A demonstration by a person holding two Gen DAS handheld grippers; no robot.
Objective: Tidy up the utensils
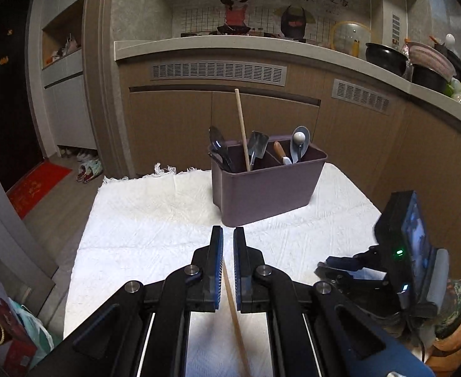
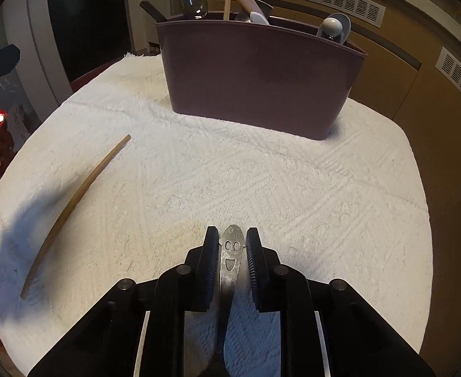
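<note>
The left gripper (image 1: pixel 228 238) is closed on 1 chopstick (image 1: pixel 234 308) between its fingers. The right gripper (image 2: pixel 228 238) pinches a metal handle (image 2: pixel 230 260), the caddy (image 2: pixel 258 78) ahead.

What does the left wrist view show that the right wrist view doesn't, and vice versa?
Left wrist only: the left gripper shut on a held chopstick, and the kitchen counter with pots behind.
Right wrist only: the right gripper with a smiley-stamped metal handle between its jaws, contact unclear, and a loose chopstick lying on the cloth.
Both: the purple utensil holder, already holding utensils, standing on the white cloth.
</note>
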